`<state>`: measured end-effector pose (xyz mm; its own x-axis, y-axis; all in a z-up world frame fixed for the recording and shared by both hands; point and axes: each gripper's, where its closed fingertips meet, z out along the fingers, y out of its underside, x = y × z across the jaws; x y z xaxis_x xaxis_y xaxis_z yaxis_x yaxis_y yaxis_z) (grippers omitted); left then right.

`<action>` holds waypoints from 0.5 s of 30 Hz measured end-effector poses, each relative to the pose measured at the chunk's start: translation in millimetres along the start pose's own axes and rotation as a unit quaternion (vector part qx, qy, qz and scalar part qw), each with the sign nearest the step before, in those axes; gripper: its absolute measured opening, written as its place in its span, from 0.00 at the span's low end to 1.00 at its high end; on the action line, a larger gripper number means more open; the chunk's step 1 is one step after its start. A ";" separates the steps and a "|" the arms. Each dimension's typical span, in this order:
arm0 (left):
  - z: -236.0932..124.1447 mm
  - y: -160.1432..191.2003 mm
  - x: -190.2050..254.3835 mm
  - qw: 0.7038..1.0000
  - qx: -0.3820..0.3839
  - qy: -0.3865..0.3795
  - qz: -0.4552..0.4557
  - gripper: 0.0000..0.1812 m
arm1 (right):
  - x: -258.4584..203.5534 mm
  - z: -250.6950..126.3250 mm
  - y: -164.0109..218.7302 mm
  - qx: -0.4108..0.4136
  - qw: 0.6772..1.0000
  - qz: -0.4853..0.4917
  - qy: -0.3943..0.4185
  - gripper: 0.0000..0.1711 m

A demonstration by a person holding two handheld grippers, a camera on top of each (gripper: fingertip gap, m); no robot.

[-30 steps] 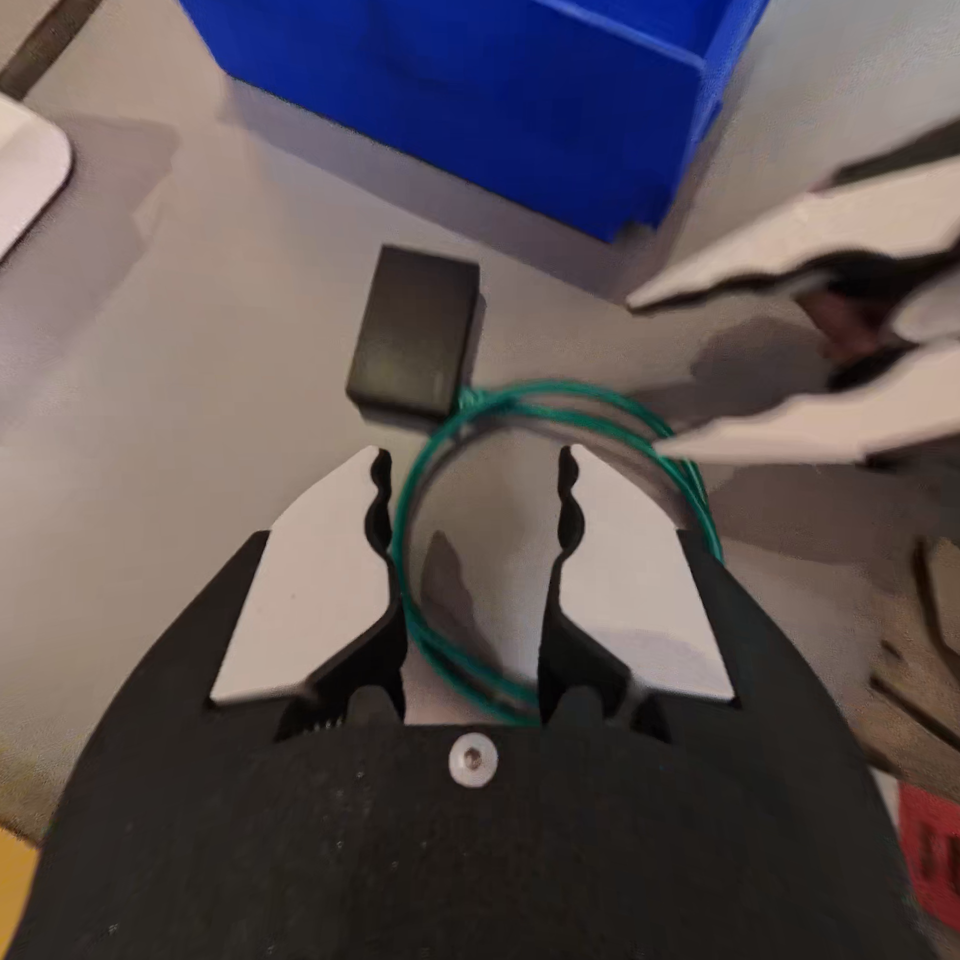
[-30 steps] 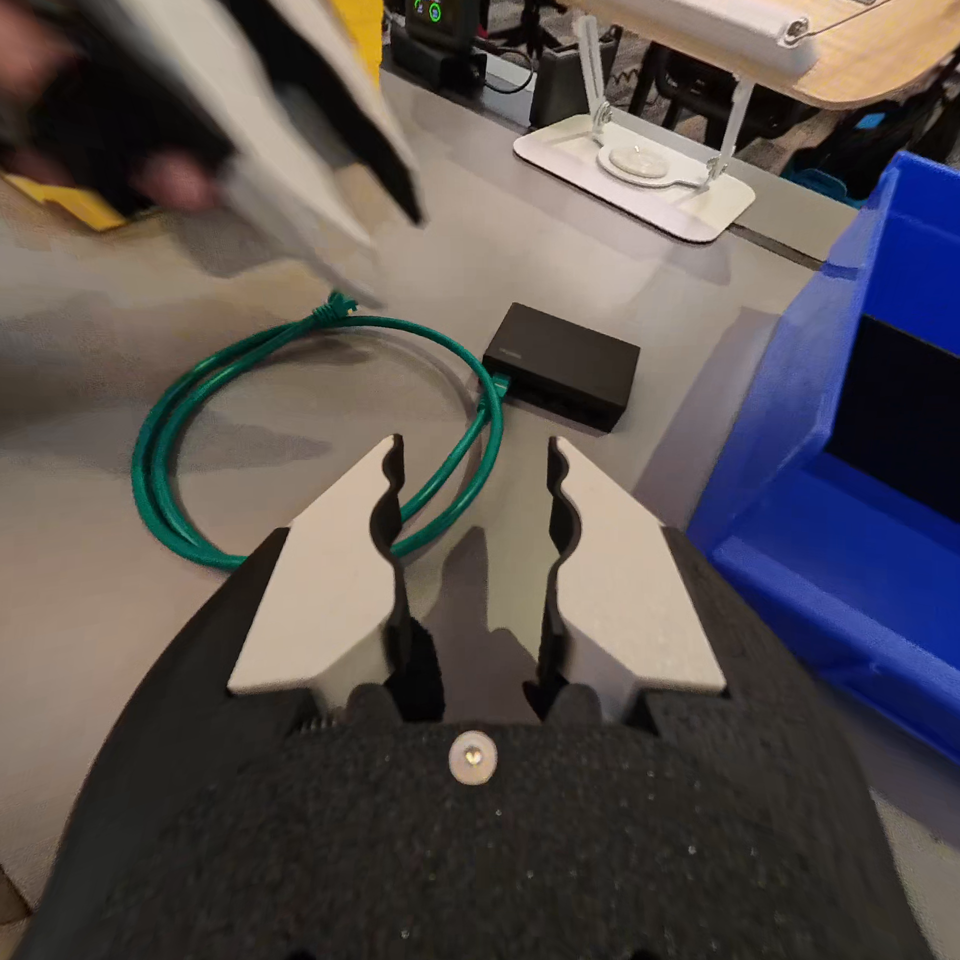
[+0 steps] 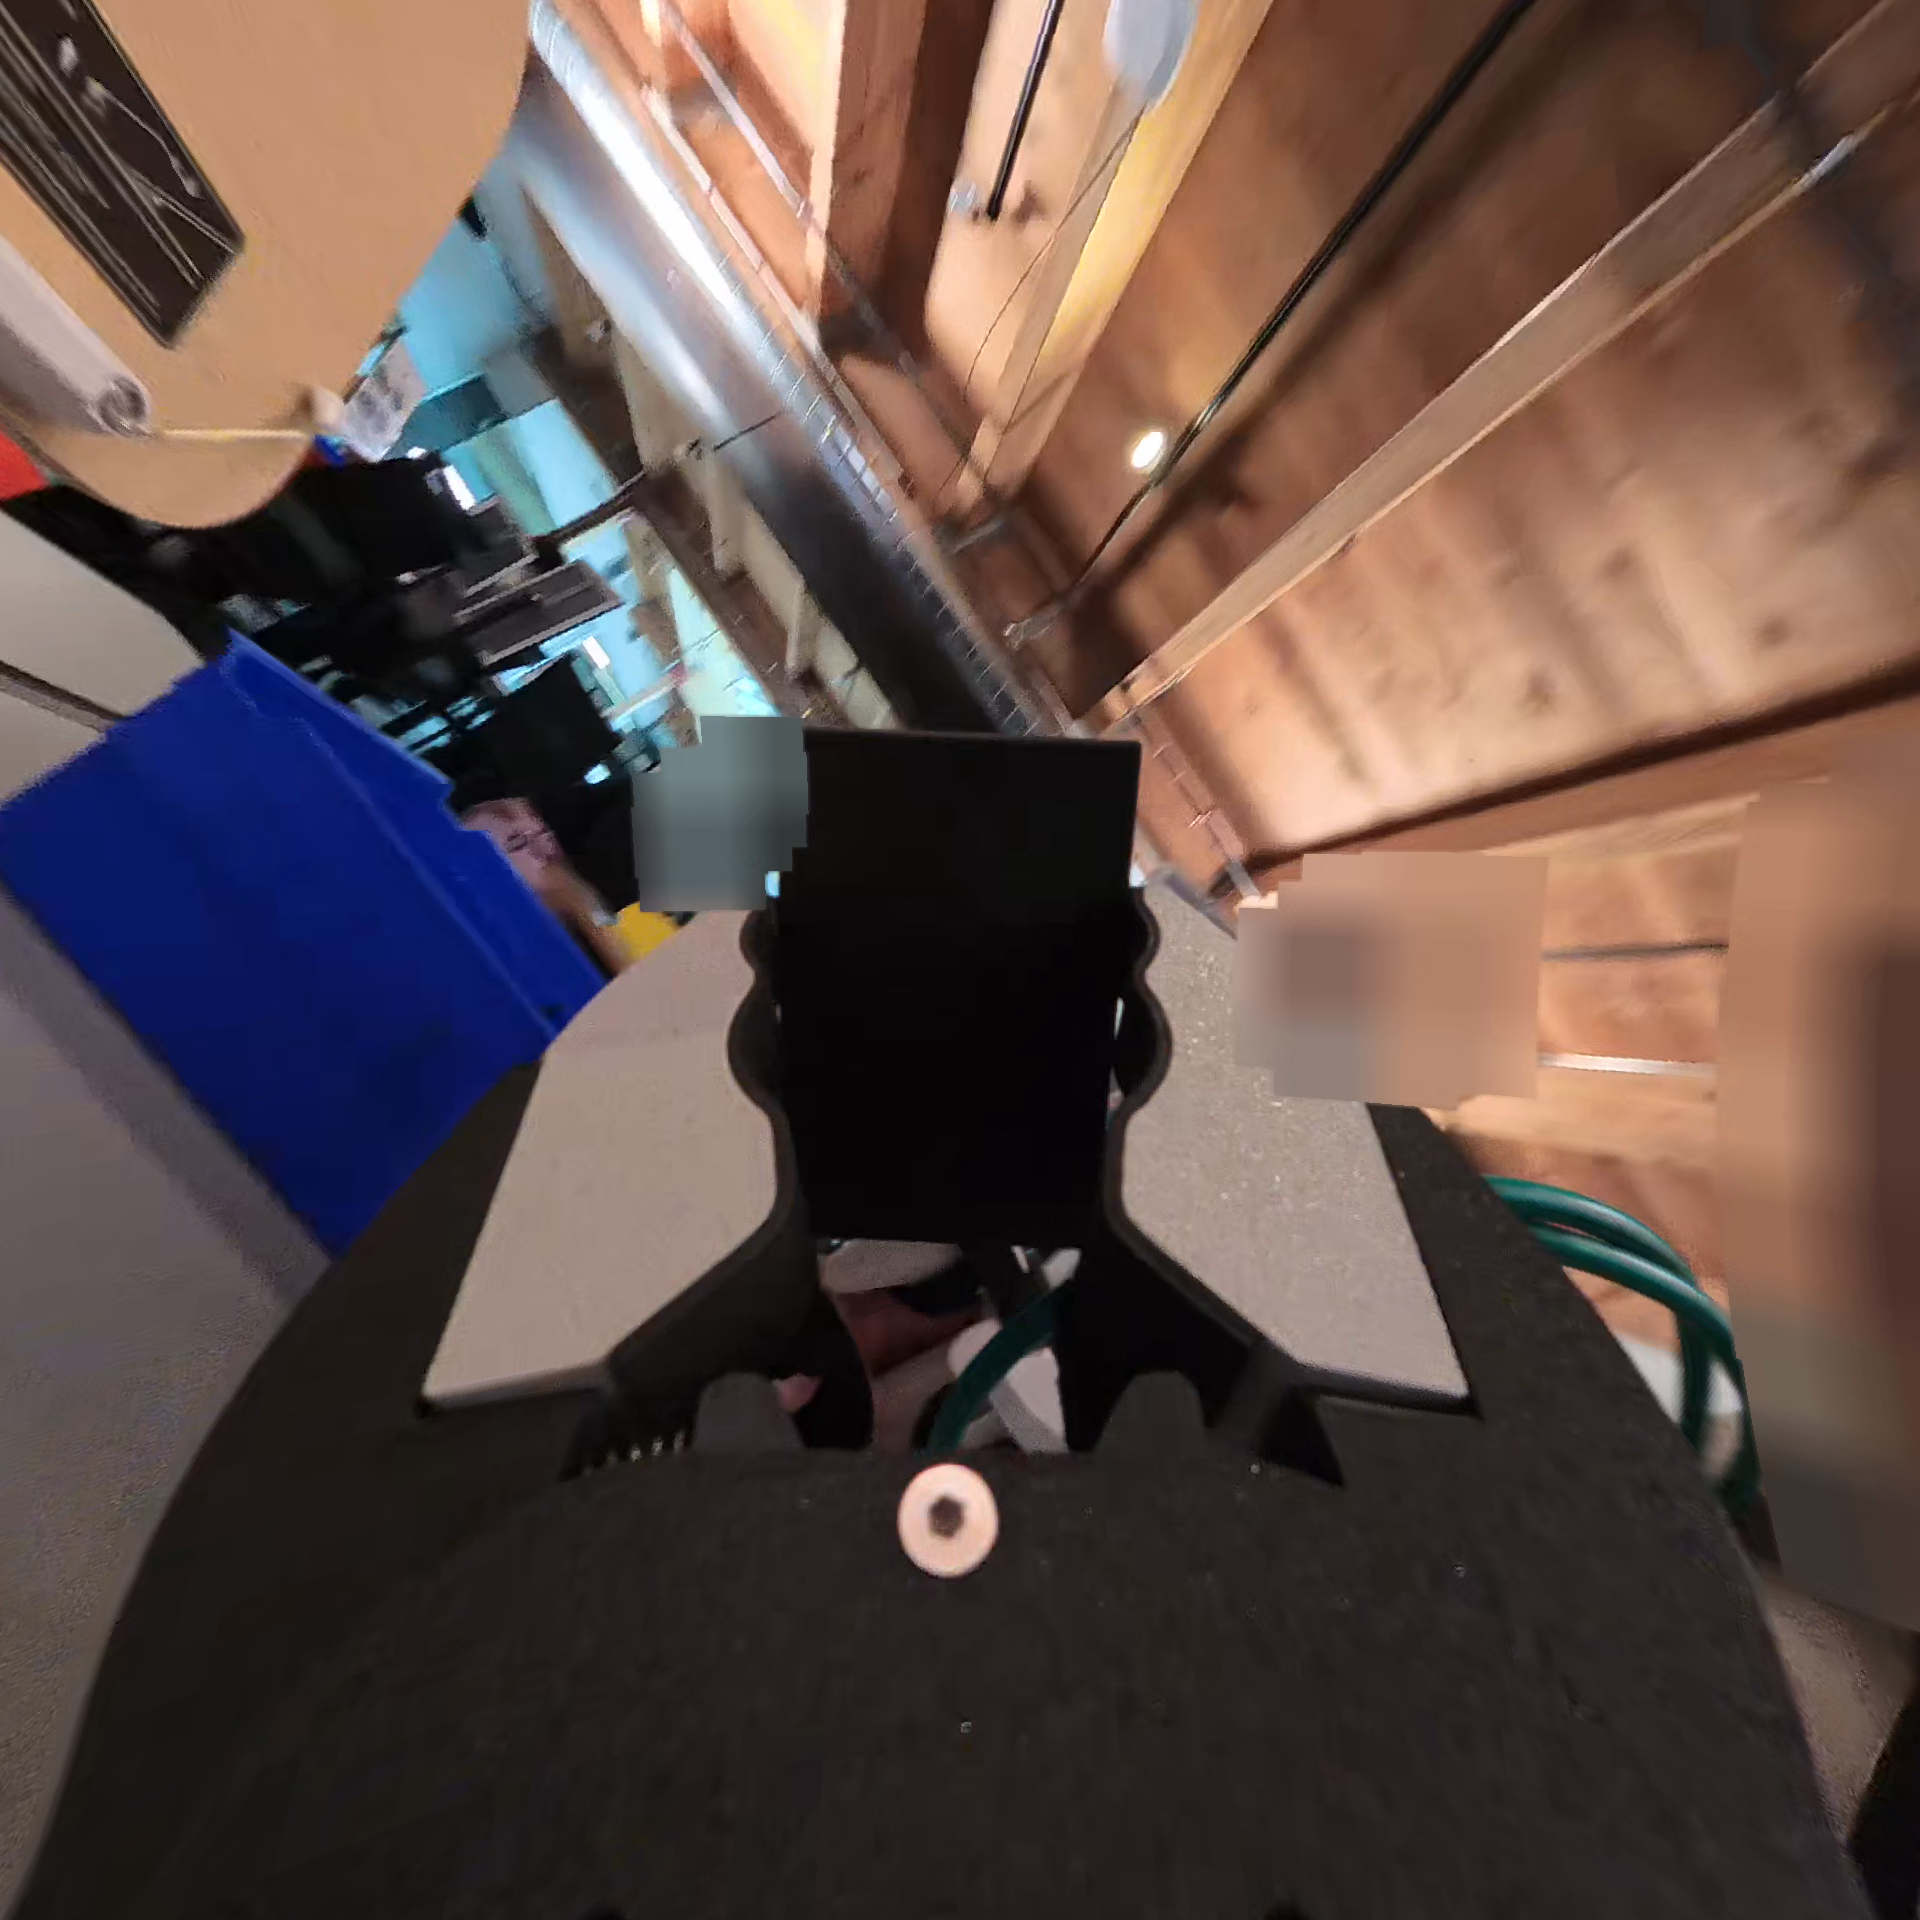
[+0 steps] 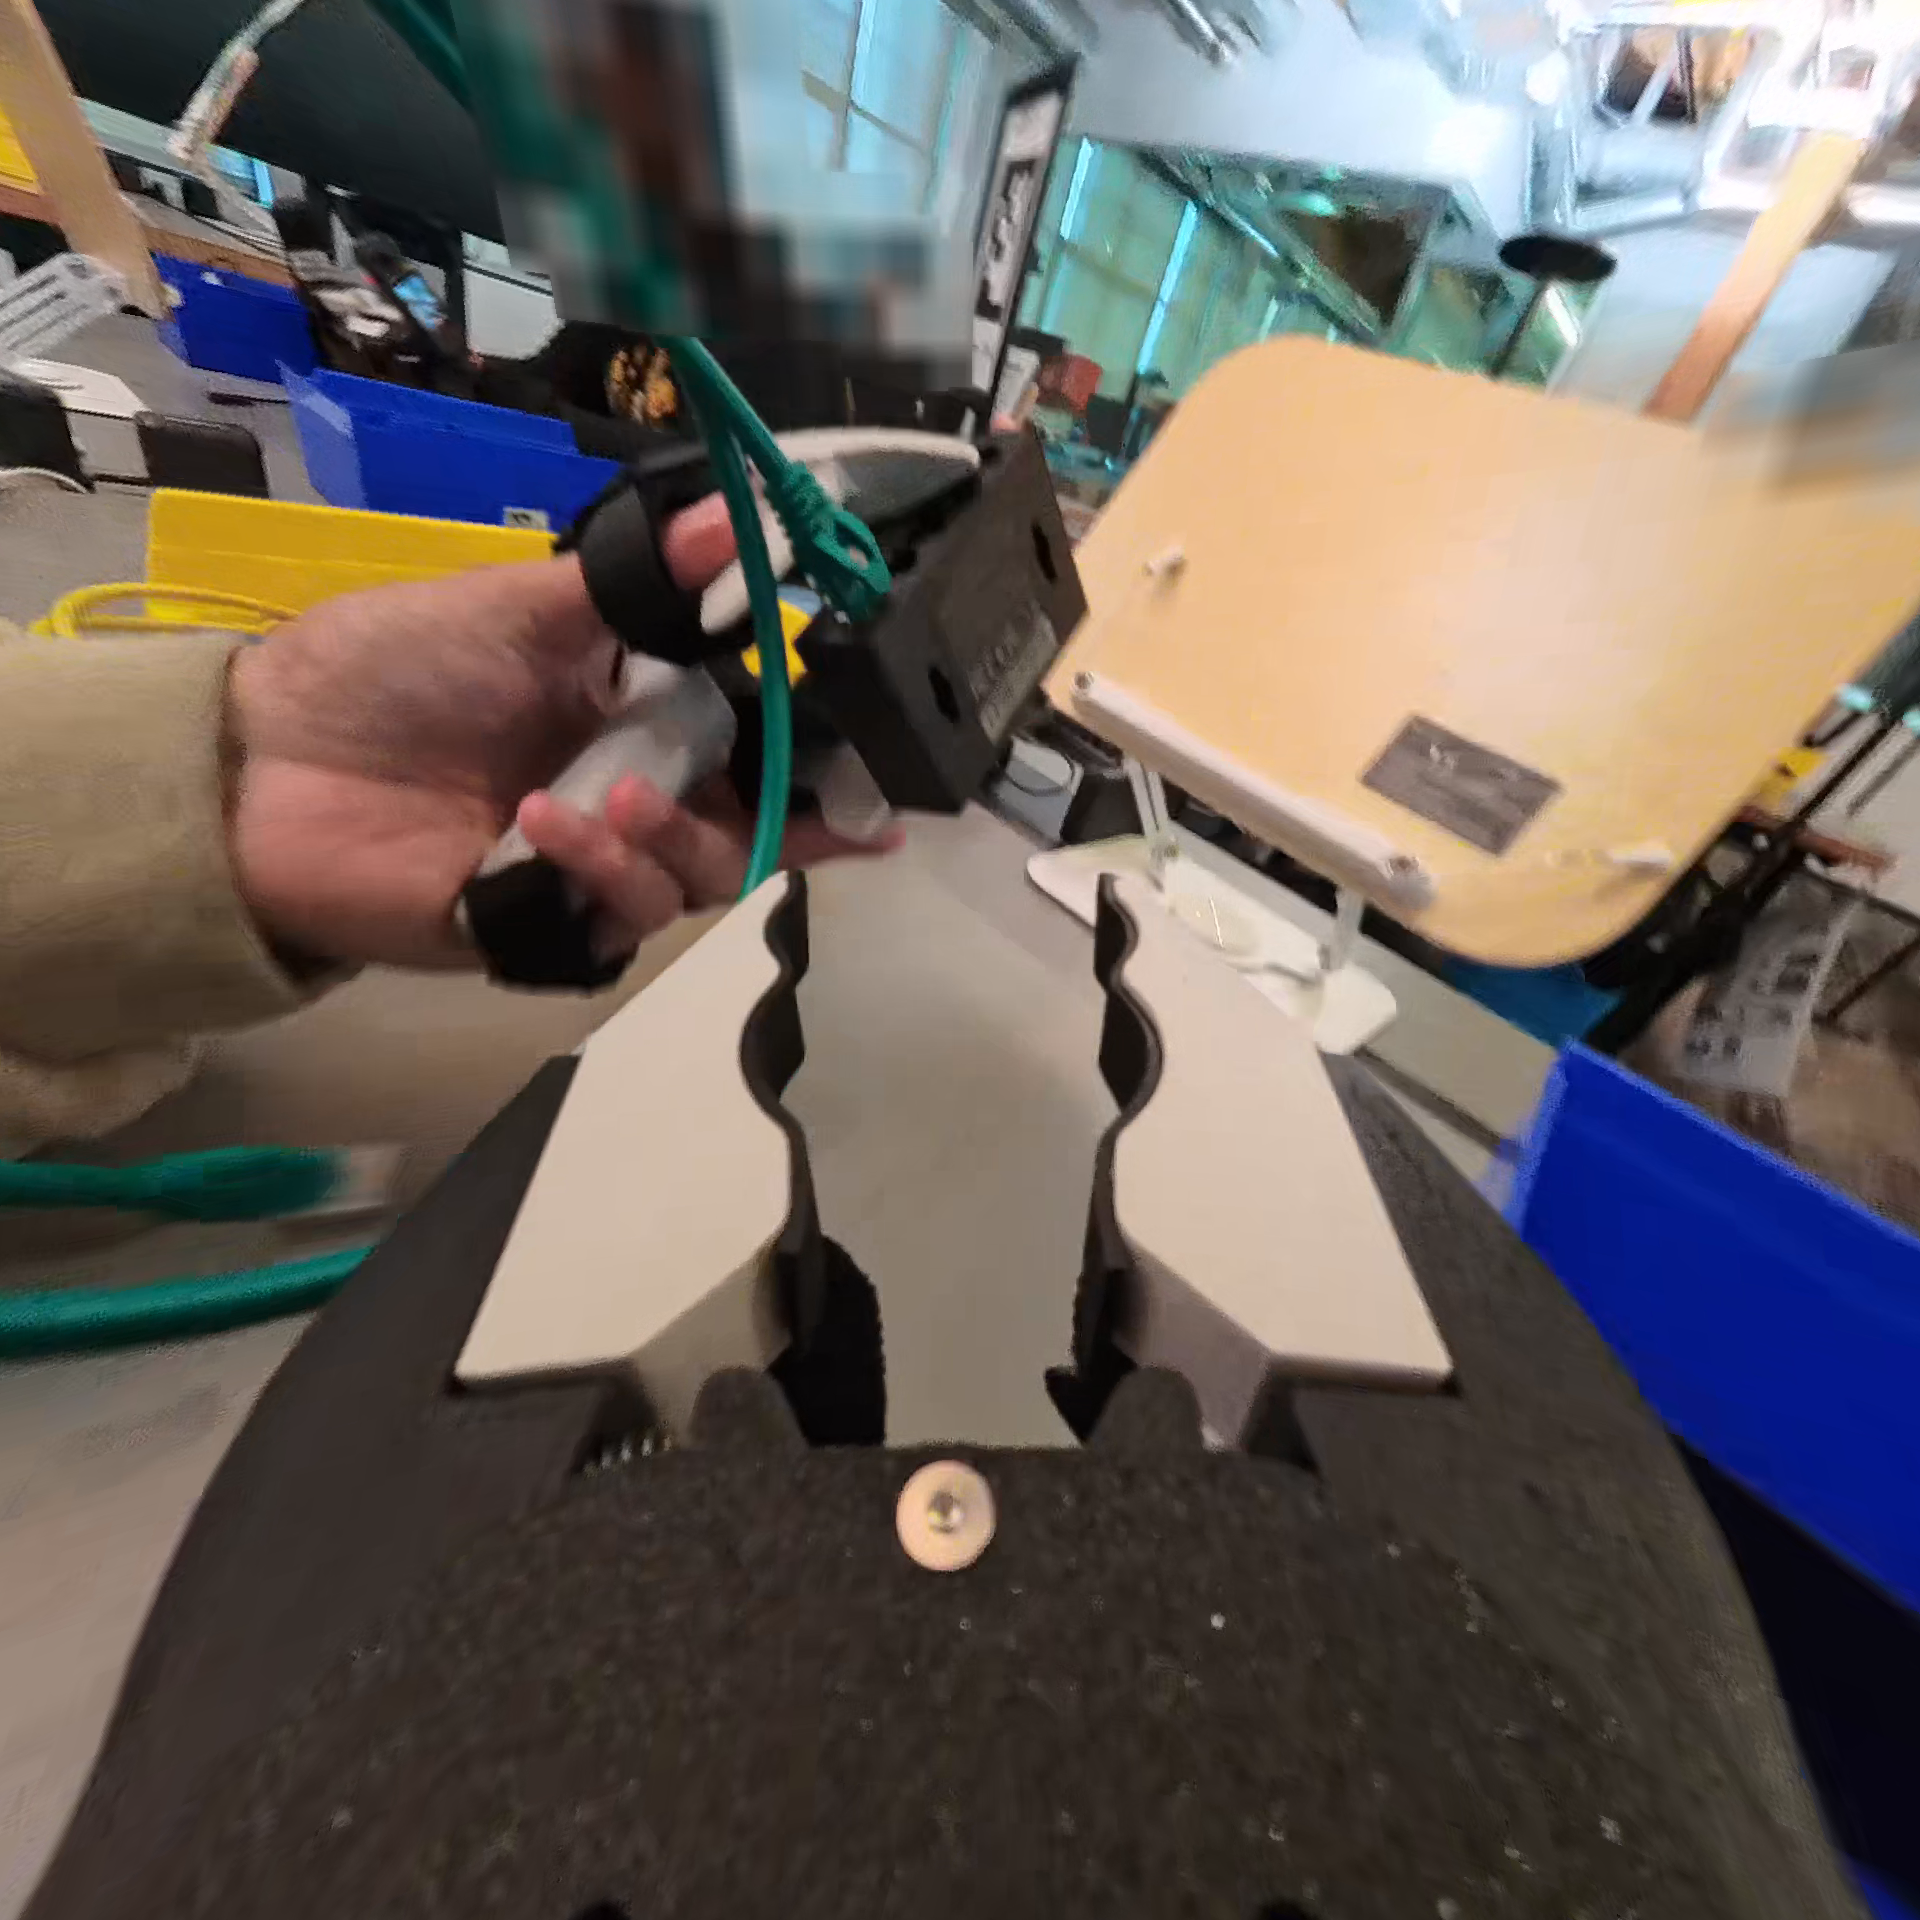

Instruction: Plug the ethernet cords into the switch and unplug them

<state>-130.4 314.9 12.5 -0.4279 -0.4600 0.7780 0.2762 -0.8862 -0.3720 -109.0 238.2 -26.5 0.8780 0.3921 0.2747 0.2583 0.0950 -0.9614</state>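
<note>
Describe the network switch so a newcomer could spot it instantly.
Start at the tan tilted board on its white stand, then look just left. There a hand holds tongs raised off the table, gripping the switch: a small black box, with a green cord dangling beside it.

Both grippers have grainy black bodies, pale grey scalloped fingers, one silver screw; the sleeve is beige.

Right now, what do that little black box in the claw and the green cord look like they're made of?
The black box, the switch, looks like hard matte plastic: flat faces, crisp corners, no shine. It sits clamped in the left claw. The green cord looks rubbery or vinyl-coated: smooth, slightly glossy, bending in loose curves. Its plug end seems the same moulded green material, though blur hides detail.
</note>
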 end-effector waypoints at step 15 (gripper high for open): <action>7.7 34.1 -3.7 0.994 0.086 0.006 -0.074 0.33 | 3.5 40.5 -11.2 0.011 0.982 -0.179 0.065 0.17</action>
<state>-112.8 286.9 0.9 -0.4838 -0.3271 0.8117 0.3519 -0.9219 -0.1618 -125.1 275.6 -15.5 0.7771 0.2106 0.5931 0.5517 0.2257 -0.8029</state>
